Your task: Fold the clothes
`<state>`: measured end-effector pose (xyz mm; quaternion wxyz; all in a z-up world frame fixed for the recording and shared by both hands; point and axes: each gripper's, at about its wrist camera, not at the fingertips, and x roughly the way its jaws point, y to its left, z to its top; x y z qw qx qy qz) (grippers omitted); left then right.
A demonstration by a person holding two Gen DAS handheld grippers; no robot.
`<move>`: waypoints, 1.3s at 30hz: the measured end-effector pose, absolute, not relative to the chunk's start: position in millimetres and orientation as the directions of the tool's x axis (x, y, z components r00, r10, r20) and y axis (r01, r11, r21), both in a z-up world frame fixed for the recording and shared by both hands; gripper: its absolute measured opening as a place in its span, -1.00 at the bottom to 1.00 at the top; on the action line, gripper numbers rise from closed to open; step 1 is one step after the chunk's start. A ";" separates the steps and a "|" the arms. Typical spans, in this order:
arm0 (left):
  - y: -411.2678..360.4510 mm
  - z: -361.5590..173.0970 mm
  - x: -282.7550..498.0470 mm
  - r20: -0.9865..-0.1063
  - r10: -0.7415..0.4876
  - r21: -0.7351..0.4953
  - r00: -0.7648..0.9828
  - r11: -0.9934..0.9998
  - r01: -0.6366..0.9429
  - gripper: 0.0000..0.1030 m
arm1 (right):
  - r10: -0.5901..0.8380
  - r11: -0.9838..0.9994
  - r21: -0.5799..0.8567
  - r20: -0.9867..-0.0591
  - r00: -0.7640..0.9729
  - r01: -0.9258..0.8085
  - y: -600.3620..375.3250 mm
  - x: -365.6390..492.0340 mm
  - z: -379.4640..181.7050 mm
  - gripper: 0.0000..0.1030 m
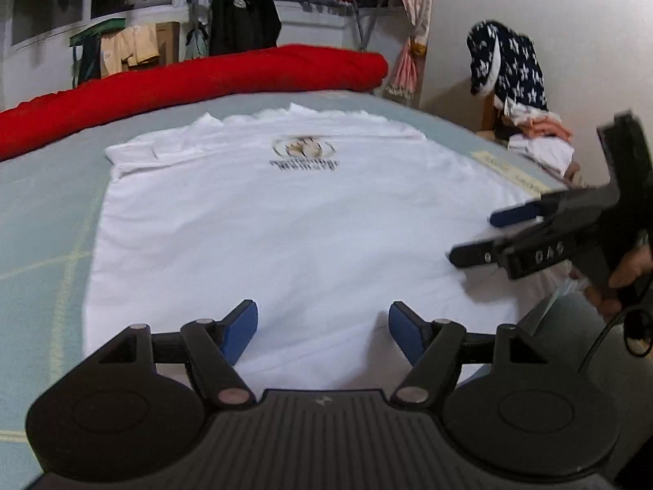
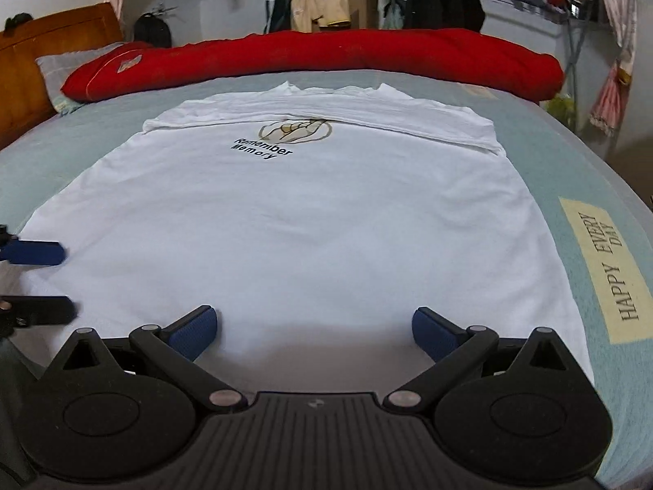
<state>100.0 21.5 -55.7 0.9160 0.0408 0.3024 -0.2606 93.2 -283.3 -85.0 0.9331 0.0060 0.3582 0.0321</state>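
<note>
A white T-shirt [image 1: 285,220] [image 2: 310,220] lies flat on the pale green bed sheet [image 1: 45,220] [image 2: 571,171], its "Remember Memory" print [image 2: 261,149] facing up. The far end is folded back over the print's top. My left gripper [image 1: 323,318] is open just above the near hem, with nothing between its blue pads [image 1: 245,326]. My right gripper [image 2: 314,322] is open over the hem too, further right. Each shows in the other's view: the right gripper [image 1: 481,234] at the shirt's right edge, the left gripper [image 2: 69,281] at its left edge.
A long red rolled quilt [image 1: 204,77] [image 2: 326,55] lies across the far side of the bed. A wooden headboard [image 2: 24,65] and a pillow [image 2: 53,69] are far left. A pile of clothes [image 1: 526,122] sits beyond the bed's right edge. Dark jackets [image 1: 245,12] hang behind.
</note>
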 end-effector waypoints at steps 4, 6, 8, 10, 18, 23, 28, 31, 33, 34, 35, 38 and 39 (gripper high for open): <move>44.8 -35.9 119.5 -0.543 -0.479 -0.150 0.689 0.863 0.482 0.39 | 0.040 0.999 0.034 -0.681 0.731 -0.024 -281.1 93.8 -83.9 1.00; 53.1 -24.0 140.7 -0.536 -0.485 -0.174 0.691 0.864 0.472 0.39 | 0.027 0.999 0.033 -0.691 0.723 -0.006 -279.6 93.0 -81.7 1.00; 58.5 -9.7 168.8 -0.527 -0.456 -0.169 0.717 0.883 0.438 0.39 | 0.022 0.999 0.032 -0.697 0.717 0.001 -277.9 93.2 -79.5 1.00; 59.5 1.2 204.0 -0.516 -0.430 -0.164 0.741 0.898 0.407 0.39 | 0.032 0.999 0.042 -0.698 0.716 -0.003 -277.8 93.9 -76.9 1.00; 40.1 -9.9 347.5 -0.557 -0.346 -0.147 0.755 0.936 0.320 0.37 | 0.140 0.985 0.172 -0.667 0.732 -0.032 -293.0 108.7 -67.6 1.00; 44.0 -48.5 375.3 -0.630 -0.311 -0.144 0.712 0.947 0.286 0.36 | 0.167 0.978 0.202 -0.653 0.739 -0.043 -303.2 119.9 -67.6 1.00; 57.3 -60.1 356.0 -0.646 -0.290 -0.097 0.706 0.949 0.301 0.38 | 0.167 0.981 0.185 -0.661 0.731 -0.057 -306.4 124.5 -69.8 1.00; 48.4 -41.4 328.0 -0.631 -0.288 -0.042 0.720 0.940 0.339 0.34 | 0.150 0.988 0.137 -0.672 0.725 -0.078 -301.5 121.1 -69.0 1.00; 39.1 -28.7 301.6 -0.615 -0.353 -0.045 0.705 0.908 0.416 0.37 | 0.162 0.986 0.139 -0.672 0.723 -0.091 -299.4 118.1 -67.1 1.00; 34.5 -22.4 288.4 -0.607 -0.385 -0.045 0.695 0.890 0.454 0.39 | 0.170 0.985 0.147 -0.671 0.722 -0.096 -299.0 116.7 -66.7 1.00; 28.5 -18.9 274.5 -0.606 -0.412 -0.046 0.680 0.872 0.487 0.40 | 0.174 0.984 0.149 -0.671 0.721 -0.098 -298.2 115.1 -67.1 1.00; 8.1 -17.8 231.3 -0.624 -0.476 -0.055 0.620 0.818 0.573 0.40 | 0.175 0.984 0.142 -0.672 0.719 -0.107 -297.3 108.3 -70.6 1.00; 3.8 -20.8 217.6 -0.630 -0.495 -0.062 0.599 0.800 0.597 0.40 | 0.175 0.984 0.138 -0.673 0.719 -0.110 -297.6 105.7 -72.0 1.00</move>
